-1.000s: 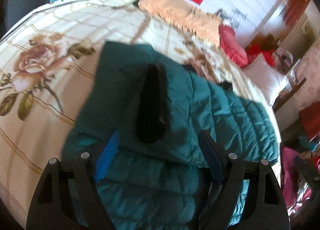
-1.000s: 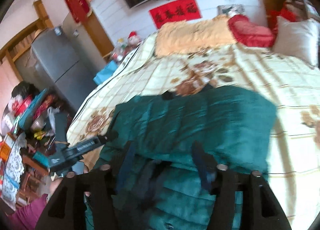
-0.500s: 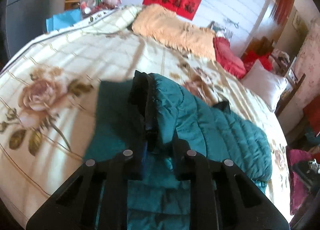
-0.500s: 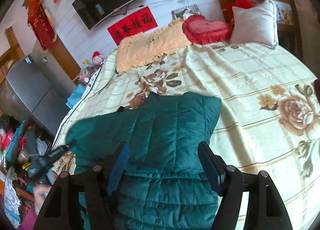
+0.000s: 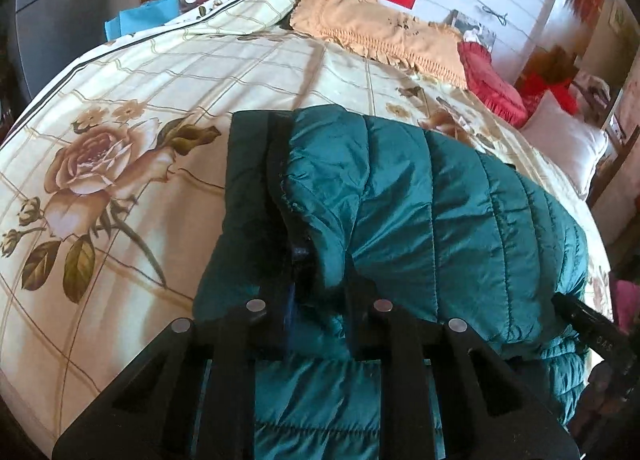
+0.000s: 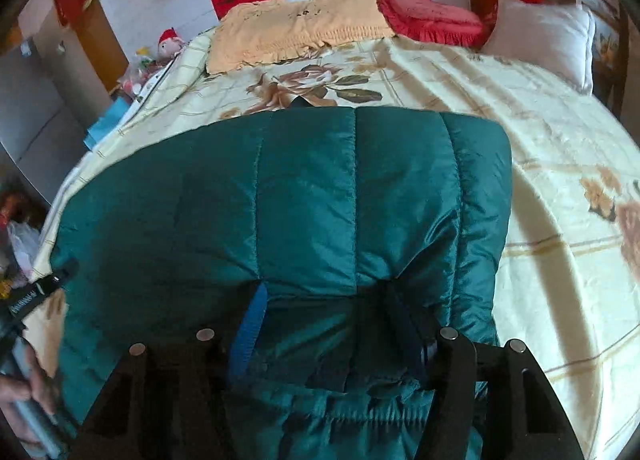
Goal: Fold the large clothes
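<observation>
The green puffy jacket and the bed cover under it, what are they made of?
The teal quilted jacket looks like shiny synthetic fabric, probably nylon or polyester, with soft padding inside: it glints in the light and bulges between stitched lines. The floral bedspread looks like matte woven cloth, maybe cotton: printed roses, no shine.

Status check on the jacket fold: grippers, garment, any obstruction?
Left gripper shut on the teal jacket edge. Right gripper closing, jacket fabric between its fingers. Jacket lies on floral bedspread. Nothing in the way.

The jacket (image 6: 304, 195) lies on the bed (image 6: 540, 147), pillows (image 6: 544, 35) behind it along the wall.
</observation>
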